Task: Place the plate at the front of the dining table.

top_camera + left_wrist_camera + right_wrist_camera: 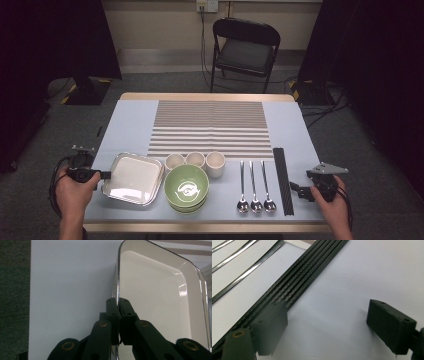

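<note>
The left gripper (106, 175) had its jaws clamped on the left rim of the square white metal-rimmed tray (134, 178), which lay flat at lower left of the bench (125, 122), unlifted; the right gripper (296, 190) waited wide open beside the black chopsticks (282, 180)

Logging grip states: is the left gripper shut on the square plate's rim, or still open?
Shut on it: the left gripper fingers pinch the square plate rim.
</note>
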`<state>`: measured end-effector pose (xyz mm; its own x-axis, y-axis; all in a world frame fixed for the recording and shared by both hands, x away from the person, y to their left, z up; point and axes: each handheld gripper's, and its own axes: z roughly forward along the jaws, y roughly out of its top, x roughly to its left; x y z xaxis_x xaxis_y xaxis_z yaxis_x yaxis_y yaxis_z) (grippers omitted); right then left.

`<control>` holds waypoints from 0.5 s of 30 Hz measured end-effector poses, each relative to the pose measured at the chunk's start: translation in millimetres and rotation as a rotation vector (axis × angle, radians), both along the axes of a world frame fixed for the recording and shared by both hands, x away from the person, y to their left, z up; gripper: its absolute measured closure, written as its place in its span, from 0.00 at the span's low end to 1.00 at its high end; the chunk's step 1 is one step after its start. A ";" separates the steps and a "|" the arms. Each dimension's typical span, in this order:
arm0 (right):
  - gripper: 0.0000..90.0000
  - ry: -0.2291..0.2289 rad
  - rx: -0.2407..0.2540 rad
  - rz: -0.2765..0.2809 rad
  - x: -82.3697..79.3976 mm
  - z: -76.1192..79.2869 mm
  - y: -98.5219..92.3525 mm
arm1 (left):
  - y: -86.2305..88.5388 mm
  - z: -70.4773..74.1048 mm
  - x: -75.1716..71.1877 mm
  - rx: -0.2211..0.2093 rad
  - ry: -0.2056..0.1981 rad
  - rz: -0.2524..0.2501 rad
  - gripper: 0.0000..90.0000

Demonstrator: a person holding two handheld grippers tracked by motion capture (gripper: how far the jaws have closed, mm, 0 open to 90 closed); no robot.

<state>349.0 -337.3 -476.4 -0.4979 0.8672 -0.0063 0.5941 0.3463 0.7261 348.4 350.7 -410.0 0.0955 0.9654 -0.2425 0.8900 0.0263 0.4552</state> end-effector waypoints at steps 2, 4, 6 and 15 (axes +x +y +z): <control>0.18 0.000 0.000 0.000 0.0 0.0 0.0 | 0.7 0.4 -0.5 -0.007 0.000 0.004 0.98; 0.18 -0.001 -0.001 -0.002 -0.1 0.0 0.1 | 0.4 1.8 -0.9 -0.002 -0.006 0.007 0.98; 0.18 -0.002 -0.001 -0.001 -0.4 -0.1 0.2 | 1.0 3.8 -0.9 -0.003 -0.004 0.005 0.98; 0.18 -0.002 -0.002 -0.001 -0.3 -0.1 0.2 | 0.6 12.5 1.0 -0.004 -0.018 0.011 0.98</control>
